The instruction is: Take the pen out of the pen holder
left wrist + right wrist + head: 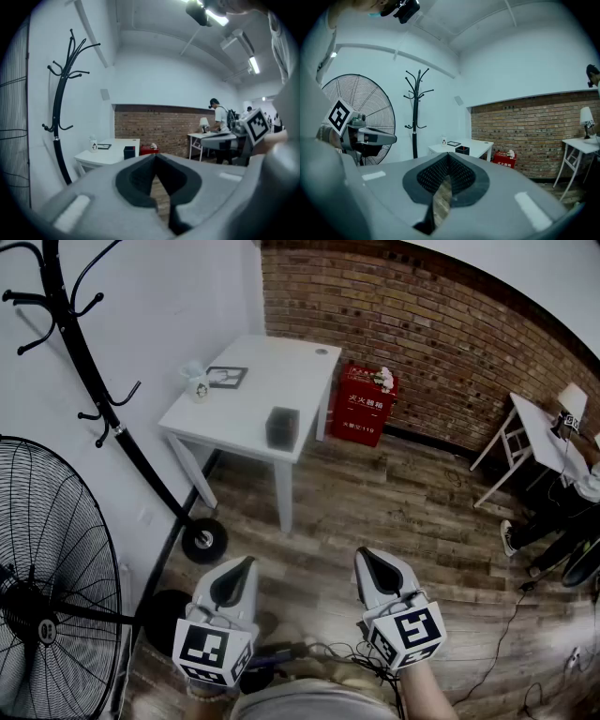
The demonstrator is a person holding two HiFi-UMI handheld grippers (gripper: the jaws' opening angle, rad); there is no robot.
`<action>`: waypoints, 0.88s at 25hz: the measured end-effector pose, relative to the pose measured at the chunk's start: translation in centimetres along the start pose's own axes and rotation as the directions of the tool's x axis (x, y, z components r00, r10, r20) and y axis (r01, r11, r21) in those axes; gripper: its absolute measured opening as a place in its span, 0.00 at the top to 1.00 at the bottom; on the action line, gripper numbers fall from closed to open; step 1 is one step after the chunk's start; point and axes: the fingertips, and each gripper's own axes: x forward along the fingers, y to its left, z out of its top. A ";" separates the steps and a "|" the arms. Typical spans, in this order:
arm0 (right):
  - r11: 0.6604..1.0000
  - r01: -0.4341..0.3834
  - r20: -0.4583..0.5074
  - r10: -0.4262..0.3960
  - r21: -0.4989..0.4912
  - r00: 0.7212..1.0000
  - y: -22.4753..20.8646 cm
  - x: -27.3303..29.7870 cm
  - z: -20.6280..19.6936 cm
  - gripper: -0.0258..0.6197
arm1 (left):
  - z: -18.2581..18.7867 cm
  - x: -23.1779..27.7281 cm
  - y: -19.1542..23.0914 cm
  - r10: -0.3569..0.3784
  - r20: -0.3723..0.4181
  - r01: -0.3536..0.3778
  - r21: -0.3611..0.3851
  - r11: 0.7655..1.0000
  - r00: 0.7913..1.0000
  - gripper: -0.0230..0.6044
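Pen holder (pixel 282 427), a small black box, sits on the near edge of the white table (pixel 258 348) at the far side of the room, well away from both my grippers. From this range I can't make out a pen in it. Further left on the same table I've got a white mug (pixel 196 383) and a dark flat frame (pixel 227 377) just beside it.

Left gripper (pixel 250 561) is low and near, held over the wooden floor (pixel 394 512), jaws closed tip to tip with nothing between them. Its own view confirms it: pads together, the pen holder showing small just above them. Right gripper (pixel 361 552) sits beside it to the right, also closed and empty, pointing toward the table.

To the right of the table, a red box (pixel 362 406) stands against the brick wall (pixel 441 324). On the left, a black coat stand (pixel 89 371) rises by the white wall, its round base on the floor, and a big black fan (pixel 47 596) fills the near left corner. Far right, a person (pixel 562 512) sits at a second white desk (pixel 539 432) with a lamp on it.
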 end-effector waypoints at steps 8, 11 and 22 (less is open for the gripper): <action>1.000 -0.003 0.002 0.003 0.003 1.000 0.1 -0.1 0.3 0.96 | 0.4 -0.2 -0.3 -0.005 0.002 0.005 -0.001 1.000 1.000 0.97; 1.000 -0.005 0.005 0.005 0.003 1.000 0.3 0.0 0.3 0.96 | 0.3 -0.3 -0.2 -0.007 0.002 0.007 0.000 1.000 1.000 0.97; 0.999 0.007 0.012 -0.007 0.041 1.000 -0.3 -0.3 0.2 0.96 | 0.7 -0.1 -0.5 -0.011 0.033 0.012 -0.036 0.999 0.999 0.82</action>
